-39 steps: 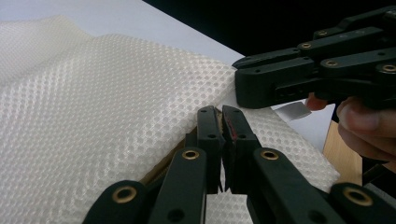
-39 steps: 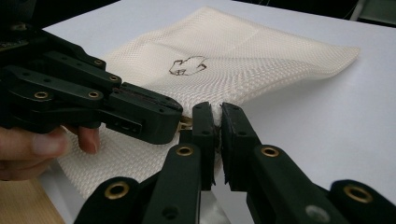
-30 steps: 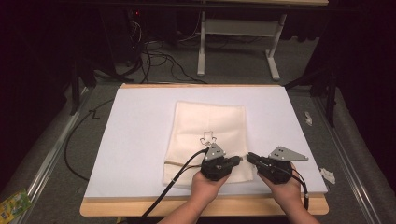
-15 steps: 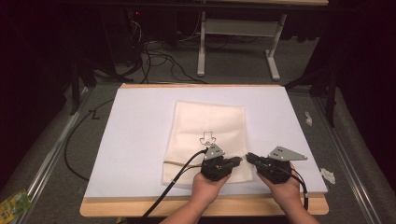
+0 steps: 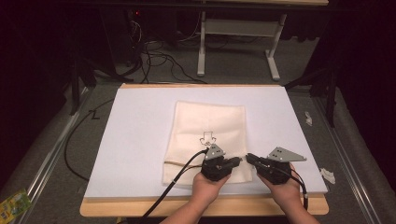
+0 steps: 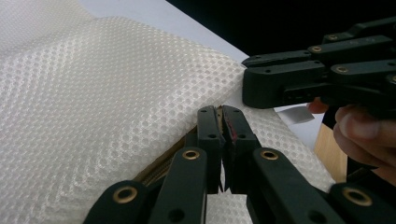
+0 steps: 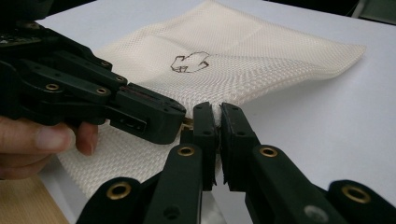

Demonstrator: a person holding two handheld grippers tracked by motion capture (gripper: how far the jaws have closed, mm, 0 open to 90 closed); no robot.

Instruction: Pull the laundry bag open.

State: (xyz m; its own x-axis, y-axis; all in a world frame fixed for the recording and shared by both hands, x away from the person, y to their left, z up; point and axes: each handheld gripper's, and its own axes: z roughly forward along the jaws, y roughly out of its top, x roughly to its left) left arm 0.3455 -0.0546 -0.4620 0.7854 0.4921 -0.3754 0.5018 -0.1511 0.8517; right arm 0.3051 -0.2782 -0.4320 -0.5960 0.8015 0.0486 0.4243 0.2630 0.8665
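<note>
At the lower centre of the high view, both claws met at the near right corner of the cloth.
Cloth: a cream mesh cloth (image 5: 205, 140), folded to a rectangle, lay flat at the middle of the white mat (image 5: 130, 140) on the desk (image 5: 140, 209); a small dark outline mark (image 5: 207, 138) sat near its centre.
Left claw: left claw (image 6: 222, 122) was clenched on the cloth's near edge; in the left gripper view the mesh rose into the jaws and a tan inner layer showed at the fold.
Right claw: right claw (image 7: 216, 122) was clenched on a pinch of the same edge, just beside the left claw, the two housings close to touching.
Hands: left hand (image 5: 208, 185) and right hand (image 5: 286, 188) came in from the bottom of the frame, wrists over the desk's wooden front strip.
Risk 1: each pinch looked shallow; a quick lift or pull apart could let the open mesh slip out.
Risk 2: one claw may have held only the top layer, so the fold could open unevenly or the cloth drag along the mat.
Risk 3: the claws sat so close that spreading them carelessly could knock one against the other.
Change from earlier frames: none that I could make out; the claws, hands and cloth lay as they did one second before.
</note>
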